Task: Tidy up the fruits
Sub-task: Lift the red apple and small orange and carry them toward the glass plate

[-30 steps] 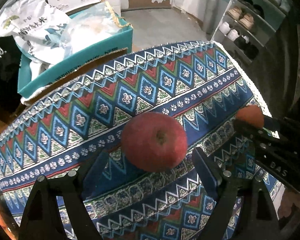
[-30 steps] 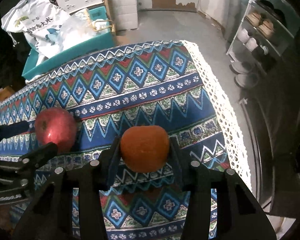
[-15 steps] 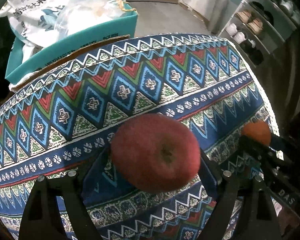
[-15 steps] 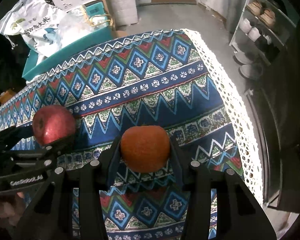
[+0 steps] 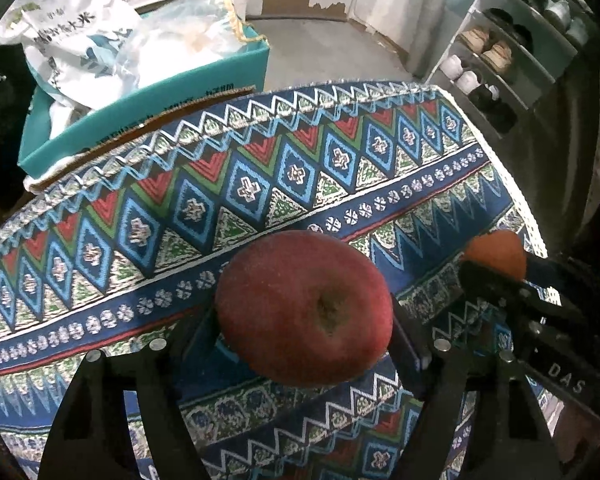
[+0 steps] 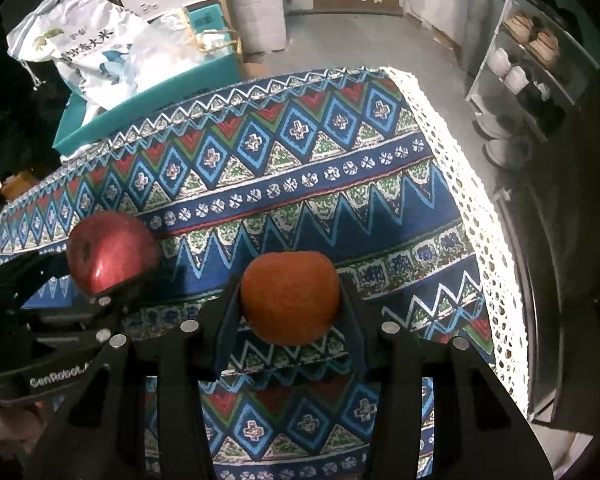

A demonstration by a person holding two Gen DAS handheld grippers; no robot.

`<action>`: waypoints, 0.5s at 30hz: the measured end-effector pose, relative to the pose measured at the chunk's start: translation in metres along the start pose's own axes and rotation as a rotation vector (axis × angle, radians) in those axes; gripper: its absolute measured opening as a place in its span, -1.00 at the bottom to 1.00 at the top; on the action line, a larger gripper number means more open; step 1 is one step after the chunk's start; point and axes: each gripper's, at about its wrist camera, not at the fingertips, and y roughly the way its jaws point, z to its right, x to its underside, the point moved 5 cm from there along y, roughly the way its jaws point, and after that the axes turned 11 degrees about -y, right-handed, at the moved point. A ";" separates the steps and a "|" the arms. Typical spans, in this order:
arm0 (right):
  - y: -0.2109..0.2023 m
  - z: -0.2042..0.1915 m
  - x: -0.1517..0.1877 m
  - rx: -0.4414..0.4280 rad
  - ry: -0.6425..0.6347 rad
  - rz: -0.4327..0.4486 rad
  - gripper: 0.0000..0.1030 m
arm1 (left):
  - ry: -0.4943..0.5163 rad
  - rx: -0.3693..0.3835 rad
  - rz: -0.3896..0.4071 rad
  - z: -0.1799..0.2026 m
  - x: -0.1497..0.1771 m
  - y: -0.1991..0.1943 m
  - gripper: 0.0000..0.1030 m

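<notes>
My left gripper (image 5: 304,320) is shut on a red apple (image 5: 304,308) and holds it above the patterned tablecloth (image 5: 260,176). My right gripper (image 6: 290,304) is shut on an orange (image 6: 290,296), also held above the cloth. In the left wrist view the orange (image 5: 496,252) shows at the right in the other gripper. In the right wrist view the apple (image 6: 108,252) shows at the left in the left gripper. The two grippers are side by side, a short gap apart.
A teal box (image 5: 148,100) with white bags (image 5: 80,40) stands beyond the table's far edge. The cloth's white lace edge (image 6: 480,216) marks the table's right side. A shoe rack (image 6: 540,64) stands on the floor at the right.
My left gripper has shut on the apple and lifted it off the cloth. The right gripper still holds the orange, raised a little.
</notes>
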 end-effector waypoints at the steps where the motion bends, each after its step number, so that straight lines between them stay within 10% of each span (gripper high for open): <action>1: -0.002 -0.001 -0.001 -0.003 -0.001 0.005 -0.12 | -0.001 0.002 0.005 0.000 -0.001 -0.004 0.53; 15: -0.043 -0.033 -0.007 -0.015 -0.068 0.076 -0.12 | -0.016 0.025 0.094 -0.015 0.000 -0.081 0.53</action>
